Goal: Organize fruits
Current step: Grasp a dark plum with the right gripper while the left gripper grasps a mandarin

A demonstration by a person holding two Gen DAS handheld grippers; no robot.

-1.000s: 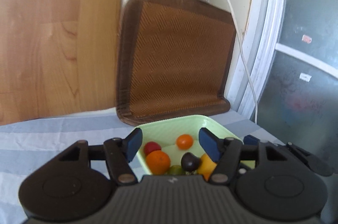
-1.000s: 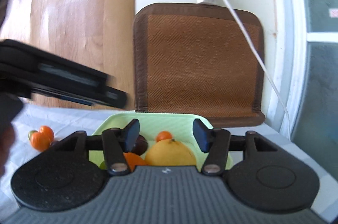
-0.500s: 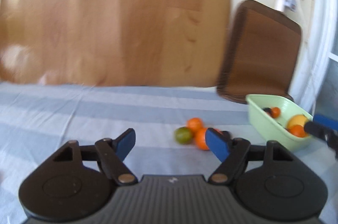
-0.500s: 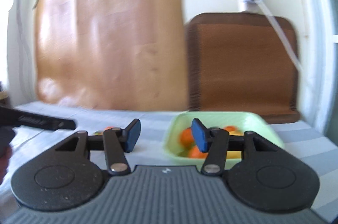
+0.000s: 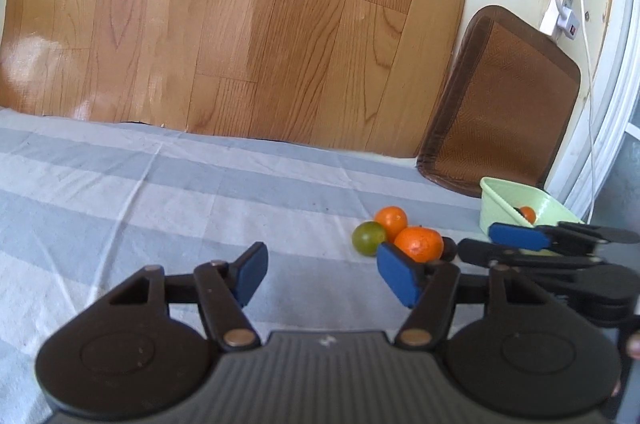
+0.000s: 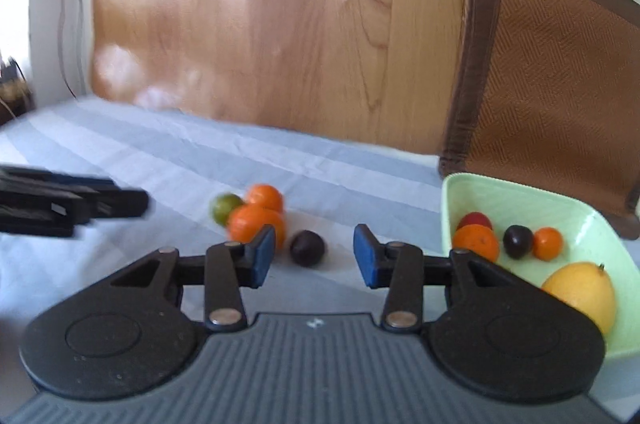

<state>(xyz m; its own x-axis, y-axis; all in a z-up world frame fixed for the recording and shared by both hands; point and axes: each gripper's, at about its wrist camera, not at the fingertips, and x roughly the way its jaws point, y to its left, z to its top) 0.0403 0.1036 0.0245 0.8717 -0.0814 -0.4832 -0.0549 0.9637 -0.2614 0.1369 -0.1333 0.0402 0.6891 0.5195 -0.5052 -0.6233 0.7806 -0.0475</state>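
Two empty grippers, left (image 5: 320, 274) and right (image 6: 314, 256), both closing, hover over striped cloth (image 5: 140, 191). Loose oranges (image 6: 256, 222), lime (image 6: 224, 207) and dark fruit (image 6: 307, 248) lie beside the green basket (image 6: 520, 195) holding oranges, a yellow citrus (image 6: 580, 294).

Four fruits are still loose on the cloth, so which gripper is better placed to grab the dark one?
Right, probably. The right gripper, jaws closing on nothing, points straight at the dark fruit. The left gripper faces bare cloth beside the pile.

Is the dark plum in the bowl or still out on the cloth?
Out. One dark plum lies on the cloth beside the oranges; another sits inside the bowl.
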